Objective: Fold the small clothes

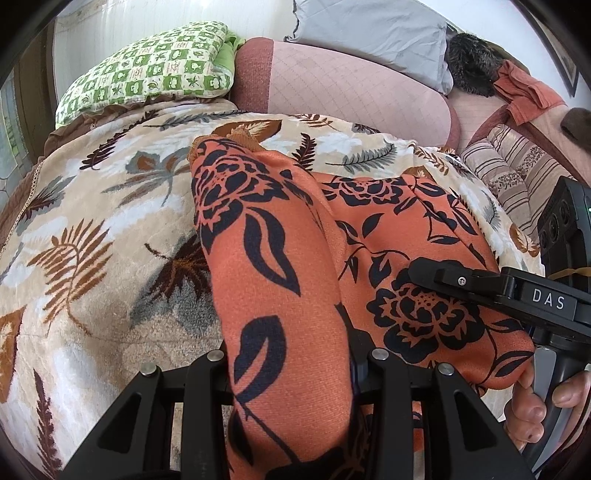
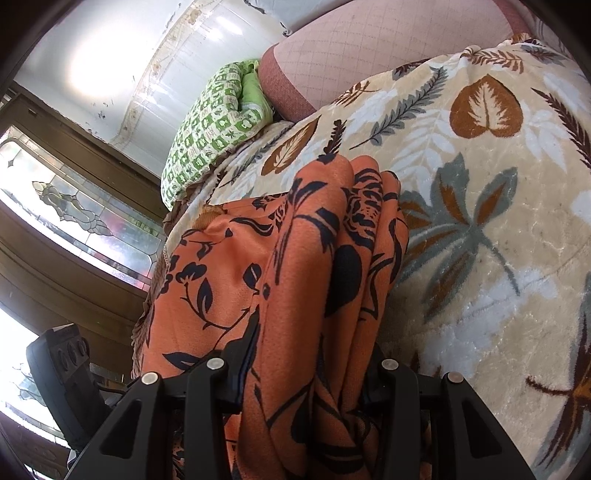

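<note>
My left gripper (image 1: 295,373) is clamped on a bunched fold of the orange cloth (image 1: 280,280), jaws pressed in from both sides. My right gripper (image 2: 306,373) pinches gathered cloth too, and my right hand's fingers (image 1: 532,410) curl round its handle.

The orange floral garment (image 1: 291,295) drapes over the left gripper (image 1: 291,373), hiding its fingertips; only the black linkage beside the cloth shows. In the right wrist view the same garment (image 2: 306,295) bunches between the arms of the right gripper (image 2: 306,373) and covers its tips too. The cloth runs off the bottom edge in both views, so its lower hem cannot be seen. The hand (image 1: 535,410) on the right gripper's handle is cut by the frame edge. A dark furry item (image 1: 472,62) beyond the grey pillow (image 1: 373,33) is too unclear to name.
</note>
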Tool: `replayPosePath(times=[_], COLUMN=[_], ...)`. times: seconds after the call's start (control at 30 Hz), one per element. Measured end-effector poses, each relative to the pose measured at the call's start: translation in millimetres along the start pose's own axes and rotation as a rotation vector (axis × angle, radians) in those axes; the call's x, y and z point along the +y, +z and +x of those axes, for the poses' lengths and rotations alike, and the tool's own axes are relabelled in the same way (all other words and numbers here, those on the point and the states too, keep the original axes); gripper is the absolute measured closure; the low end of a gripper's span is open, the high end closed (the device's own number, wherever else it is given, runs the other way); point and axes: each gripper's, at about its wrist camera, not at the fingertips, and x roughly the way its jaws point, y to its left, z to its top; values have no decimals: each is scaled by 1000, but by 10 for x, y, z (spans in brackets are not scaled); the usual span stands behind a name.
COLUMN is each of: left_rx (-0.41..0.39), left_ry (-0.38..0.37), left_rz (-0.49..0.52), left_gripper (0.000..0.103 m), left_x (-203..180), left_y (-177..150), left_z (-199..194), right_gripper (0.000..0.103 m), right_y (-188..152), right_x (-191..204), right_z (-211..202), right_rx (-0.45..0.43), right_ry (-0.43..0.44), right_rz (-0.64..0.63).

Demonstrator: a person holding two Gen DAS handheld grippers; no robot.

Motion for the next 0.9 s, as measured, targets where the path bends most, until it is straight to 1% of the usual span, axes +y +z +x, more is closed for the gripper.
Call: replayPosePath(times=[0.23,0.37,0.43,0.47,0.5,0.53,0.57,0.6,0.67,0.7,0.73,0.77,0.8,0.9], left_rx=[-7,22,51,69,86,90,95,100,89,69,44,12,-35,-177], left_ry=[0,-11,-10,-7,-13,-26,-36,-36,-30,-17,4,34,81,204], left_rz=[-7,-30,-45,-58,-86,-109,-124,-128,-133,-134,-121,-99,-74,-28], left_gripper=[63,62,59,54,49,47,41,37,36,36,36,36,36,36], left_x=[23,74,119,150,201,243,280,314,363,380,386,379,378,403], left_y=[-39,-78,-100,-120,-135,-141,-140,-132,-122,-103,-89,-66,-38,44], left_z=[-38,33,132,184,225,232,231,221,171,113,52,-17,-111,-347], right_gripper=[58,58,58,56,54,50,43,41,41,41,41,41,41,41], right_y=[-14,-17,-12,-13,-19,-20,-20,-16,0,15,38,64,91,156], right_x=[14,13,-7,-29,-69,-113,-154,-228,-301,-319,-316,-299,-274,-157], right_z=[-19,1,39,66,130,173,198,220,210,187,130,48,-40,-433], right_rx=[1,10,22,31,52,69,79,93,102,100,81,44,-1,-208], right_ry=[4,-7,-21,-30,-50,-72,-84,-89,-71,-64,-69,-88,-110,-172], right_rz=[-16,-21,-22,-17,-3,15,36,75,113,119,113,97,77,3])
